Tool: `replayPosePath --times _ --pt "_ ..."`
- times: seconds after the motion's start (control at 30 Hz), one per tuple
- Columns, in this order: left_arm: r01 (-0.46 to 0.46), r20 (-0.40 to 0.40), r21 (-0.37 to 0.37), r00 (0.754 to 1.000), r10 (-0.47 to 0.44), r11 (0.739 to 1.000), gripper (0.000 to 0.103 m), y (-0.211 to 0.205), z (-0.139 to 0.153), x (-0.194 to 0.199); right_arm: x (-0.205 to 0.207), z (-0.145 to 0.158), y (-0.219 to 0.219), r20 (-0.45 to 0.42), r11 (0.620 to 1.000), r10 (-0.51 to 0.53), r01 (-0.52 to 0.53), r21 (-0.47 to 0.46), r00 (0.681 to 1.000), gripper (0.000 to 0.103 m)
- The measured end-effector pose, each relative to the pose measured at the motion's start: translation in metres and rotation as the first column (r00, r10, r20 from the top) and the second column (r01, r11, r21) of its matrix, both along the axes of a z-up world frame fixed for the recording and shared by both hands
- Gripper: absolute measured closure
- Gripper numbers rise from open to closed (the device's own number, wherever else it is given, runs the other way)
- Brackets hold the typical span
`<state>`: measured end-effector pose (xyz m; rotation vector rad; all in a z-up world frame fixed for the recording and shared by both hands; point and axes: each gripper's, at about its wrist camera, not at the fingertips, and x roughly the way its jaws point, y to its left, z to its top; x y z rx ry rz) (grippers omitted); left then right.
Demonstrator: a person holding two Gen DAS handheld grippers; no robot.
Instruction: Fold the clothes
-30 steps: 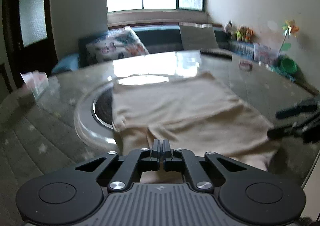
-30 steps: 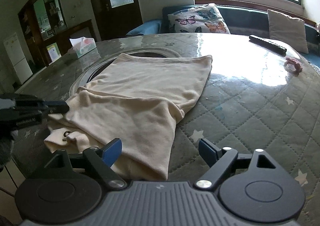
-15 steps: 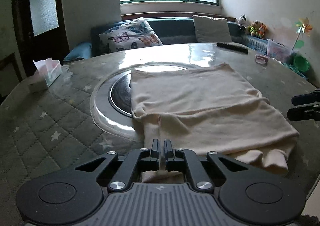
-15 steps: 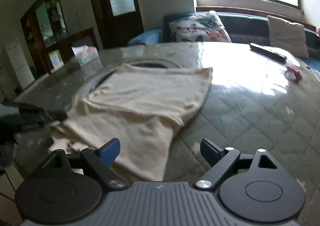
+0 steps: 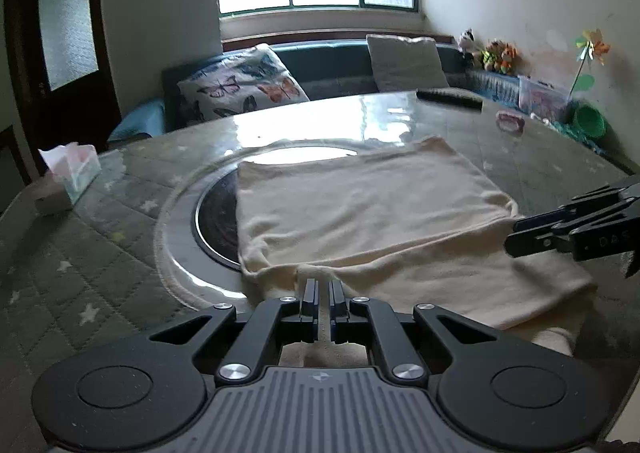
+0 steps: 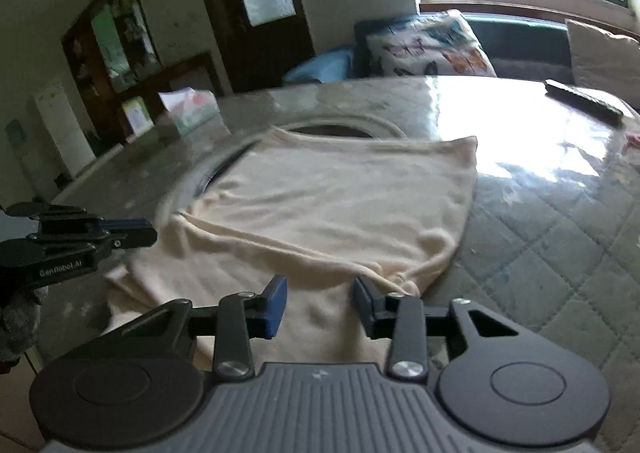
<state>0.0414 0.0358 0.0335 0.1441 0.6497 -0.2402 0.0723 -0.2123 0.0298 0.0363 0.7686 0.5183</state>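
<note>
A cream garment (image 5: 360, 213) lies folded on the round table, its upper layer doubled over a lower one. My left gripper (image 5: 323, 287) is shut on the garment's near edge, with a sliver of cloth showing between the fingers. In the right wrist view the left gripper (image 6: 150, 233) sits at the garment's (image 6: 340, 205) left edge. My right gripper (image 6: 320, 303) is over the near right part of the cloth. Its jaws are closing with fabric between them, and the blue pads stand clear of it. From the left wrist view the right gripper (image 5: 514, 233) reaches in at the garment's right side.
A dark round inset with a glass ring (image 5: 216, 221) lies partly under the garment. A tissue box (image 5: 70, 177) stands at the far left, a remote (image 5: 448, 99) and a small pink thing (image 5: 510, 121) at the far right. A sofa with cushions (image 5: 240, 89) lies beyond the table.
The right gripper's jaws have narrowed from wide apart to a small gap, and it has moved forward over the cloth. The left gripper has stayed shut on the garment's near edge.
</note>
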Motion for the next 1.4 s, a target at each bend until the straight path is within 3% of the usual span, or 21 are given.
replayPosePath --times 0.23,0.5,0.53,0.6,0.63,1.03,1.27,1.4 --pt "0.039 0.022 0.001 0.999 -0.039 0.999 0.096 -0.006 0.004 0.003 -0.006 0.008 -0.005 0.04 1.0 -0.004 0.004 -0.015 0.999 0.077" --pt "0.025 -0.014 0.033 1.0 -0.025 0.999 0.095 -0.001 -0.012 0.016 0.001 -0.001 0.009 0.046 0.998 0.034 -0.031 -0.057 0.998 0.075" --pt "0.032 -0.007 0.04 0.999 -0.032 0.999 0.093 -0.002 -0.011 0.012 -0.003 0.002 0.009 0.056 0.997 0.043 -0.04 -0.066 0.997 0.075" --pt "0.045 0.007 0.054 0.999 -0.046 0.998 0.076 -0.003 -0.008 0.005 -0.01 0.007 0.009 0.07 0.995 0.067 -0.062 -0.075 0.995 0.068" --pt "0.052 0.013 0.064 0.999 -0.053 0.997 0.072 -0.004 -0.008 0.002 -0.014 0.009 0.009 0.076 0.994 0.079 -0.073 -0.085 0.994 0.068" --pt "0.095 0.02 0.154 0.995 -0.099 0.984 0.05 0.007 -0.008 -0.05 -0.066 0.005 0.015 0.139 0.949 0.212 -0.17 -0.264 0.967 0.061" --pt "0.179 0.033 0.28 0.98 -0.195 0.943 0.049 0.002 -0.012 -0.083 -0.07 0.003 0.017 0.123 0.945 0.225 -0.185 -0.269 0.967 0.06" --pt "0.239 0.039 0.333 0.963 -0.267 0.912 0.047 -0.008 -0.02 -0.094 -0.076 0.009 0.015 0.135 0.942 0.24 -0.197 -0.273 0.961 0.052"
